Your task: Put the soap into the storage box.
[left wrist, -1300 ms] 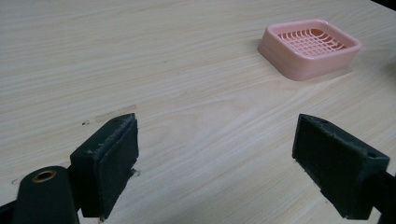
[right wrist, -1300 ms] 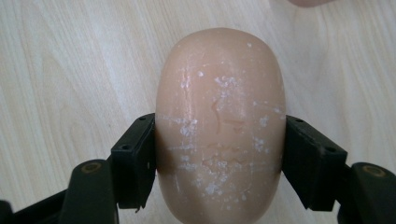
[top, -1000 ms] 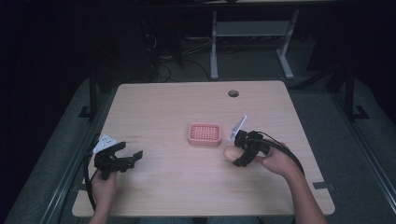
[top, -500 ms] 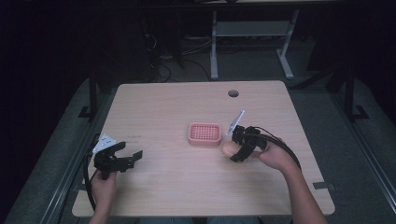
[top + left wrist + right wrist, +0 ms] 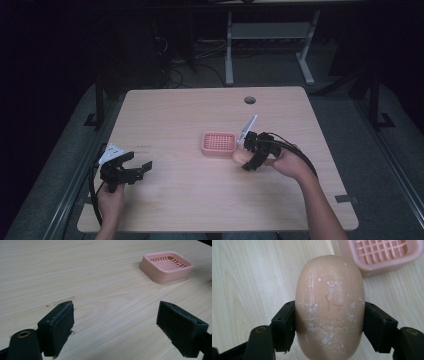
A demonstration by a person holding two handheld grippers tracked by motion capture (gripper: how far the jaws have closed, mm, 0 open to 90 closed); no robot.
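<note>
A pink slotted soap dish (image 5: 218, 143) sits near the middle of the wooden table (image 5: 200, 110); it is also at the top right of the left gripper view (image 5: 166, 265) and the top right of the right gripper view (image 5: 382, 253). My right gripper (image 5: 243, 159) is shut on a beige oval soap bar (image 5: 329, 305), which hangs just right of the dish (image 5: 240, 157). The jaws press the bar's two long sides. My left gripper (image 5: 140, 167) stands open near the table's left front, nothing between its pads (image 5: 60, 325).
A round cable hole (image 5: 249, 100) lies at the table's far right. Dark floor and a white desk frame (image 5: 270, 45) lie beyond the far edge. Bare wood (image 5: 100, 295) stretches between the left gripper and the dish.
My right gripper has carried the soap bar slightly left and forward, closer to the dish's right side. The left gripper has stayed put.
</note>
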